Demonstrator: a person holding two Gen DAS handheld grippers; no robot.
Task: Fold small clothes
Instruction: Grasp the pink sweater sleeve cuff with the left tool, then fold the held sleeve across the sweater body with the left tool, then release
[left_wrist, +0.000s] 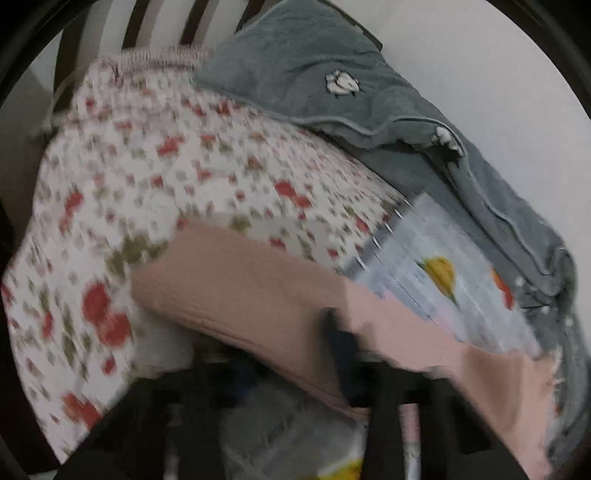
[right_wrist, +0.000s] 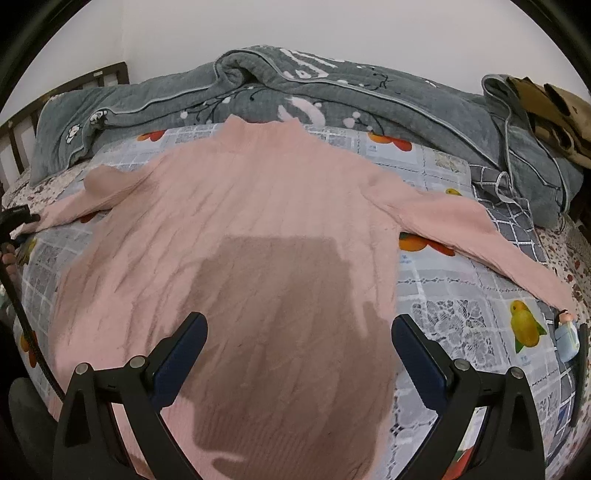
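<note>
A pink knit sweater (right_wrist: 258, 206) lies spread flat on the bed, collar toward the far side and both sleeves stretched out sideways. My right gripper (right_wrist: 299, 332) hovers open over its lower body, nothing between its fingers (right_wrist: 184, 343), and casts a shadow on the knit. At the far left edge, my left gripper (right_wrist: 18, 218) sits at the cuff of the left sleeve (right_wrist: 74, 210). The left wrist view is blurred. There the pink sleeve (left_wrist: 258, 280) runs across the frame and my left gripper (left_wrist: 343, 332) is shut on it, with dark fingers showing under the fabric.
The bed carries a fruit-print patchwork sheet (right_wrist: 461, 288) and a floral cover (left_wrist: 147, 166). A rumpled grey quilt (right_wrist: 332, 88) lies along the far side, with a dark slatted headboard (right_wrist: 22, 125) at the left. A brown bag (right_wrist: 554, 107) and a small figurine (right_wrist: 567, 332) are at the right.
</note>
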